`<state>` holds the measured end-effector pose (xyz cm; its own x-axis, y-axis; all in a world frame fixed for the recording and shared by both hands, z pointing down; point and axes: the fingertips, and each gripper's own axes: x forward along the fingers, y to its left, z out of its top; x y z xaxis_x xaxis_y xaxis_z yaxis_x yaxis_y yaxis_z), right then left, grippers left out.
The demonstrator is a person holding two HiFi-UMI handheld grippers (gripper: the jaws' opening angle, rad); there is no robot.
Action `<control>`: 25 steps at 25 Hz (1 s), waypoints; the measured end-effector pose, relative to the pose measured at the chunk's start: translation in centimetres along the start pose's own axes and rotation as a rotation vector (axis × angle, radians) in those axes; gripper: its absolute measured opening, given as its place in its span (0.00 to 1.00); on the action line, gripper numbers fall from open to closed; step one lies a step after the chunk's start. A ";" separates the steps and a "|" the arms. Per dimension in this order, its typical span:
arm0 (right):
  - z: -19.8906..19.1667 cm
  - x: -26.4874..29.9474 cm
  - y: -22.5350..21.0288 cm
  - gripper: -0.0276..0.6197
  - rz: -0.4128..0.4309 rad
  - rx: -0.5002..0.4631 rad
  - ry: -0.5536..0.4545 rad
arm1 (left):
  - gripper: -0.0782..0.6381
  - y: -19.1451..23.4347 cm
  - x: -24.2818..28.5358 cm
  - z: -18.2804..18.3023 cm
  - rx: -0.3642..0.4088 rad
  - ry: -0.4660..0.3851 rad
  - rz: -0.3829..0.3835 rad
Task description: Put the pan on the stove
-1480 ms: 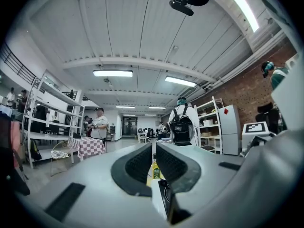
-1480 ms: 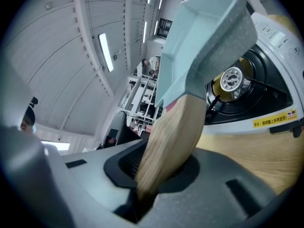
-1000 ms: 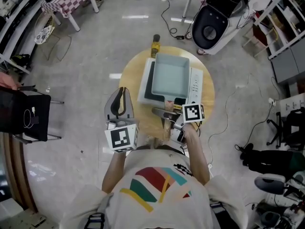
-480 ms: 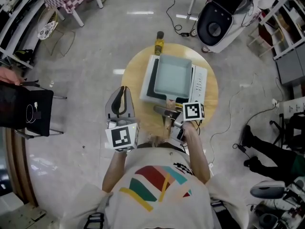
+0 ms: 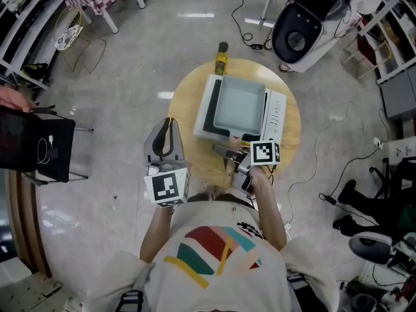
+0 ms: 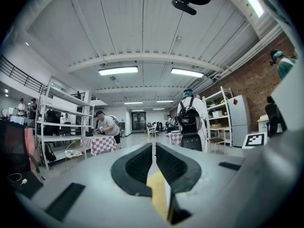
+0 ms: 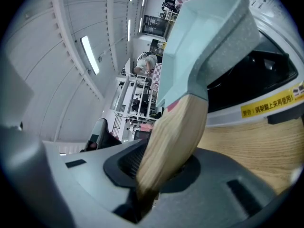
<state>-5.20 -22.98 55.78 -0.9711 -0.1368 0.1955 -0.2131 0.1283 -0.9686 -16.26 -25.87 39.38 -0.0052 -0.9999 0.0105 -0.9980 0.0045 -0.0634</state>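
Observation:
A pale teal square pan (image 5: pixel 239 104) rests on the white stove (image 5: pixel 276 112) on a round wooden table (image 5: pixel 185 103). Its wooden handle (image 5: pixel 228 169) points toward me. My right gripper (image 5: pixel 231 156) is shut on that handle from the right. In the right gripper view the handle (image 7: pixel 175 137) runs between the jaws, with the pan (image 7: pixel 209 32) above the stove's dark glass (image 7: pixel 256 75). My left gripper (image 5: pixel 168 125) is held off the table's left edge, pointing away, shut and empty. The left gripper view shows its pads (image 6: pixel 142 163) nearly touching.
A yellow bottle (image 5: pixel 221 58) stands at the table's far edge, just behind the stove. A black chair (image 5: pixel 39 148) is on the floor to the left. A black and white machine (image 5: pixel 299 34) and cables (image 5: pixel 325 142) lie at the right.
The head view has drifted slightly. The pan, the stove and both grippers keep their places relative to one another.

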 end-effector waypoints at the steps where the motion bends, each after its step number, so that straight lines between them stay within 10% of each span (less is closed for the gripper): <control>1: 0.1 0.0 -0.1 0.13 -0.001 0.000 -0.002 | 0.14 0.0 -0.1 -0.3 0.004 0.001 -0.001; 25: 0.4 0.2 -1.3 0.12 -0.010 0.029 -0.023 | 0.14 -0.1 -1.1 -0.4 0.009 0.006 0.015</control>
<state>-5.04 -23.52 56.99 -0.9661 -0.1602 0.2023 -0.2195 0.0983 -0.9706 -16.21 -24.78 39.74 -0.0203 -0.9997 0.0153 -0.9972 0.0192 -0.0728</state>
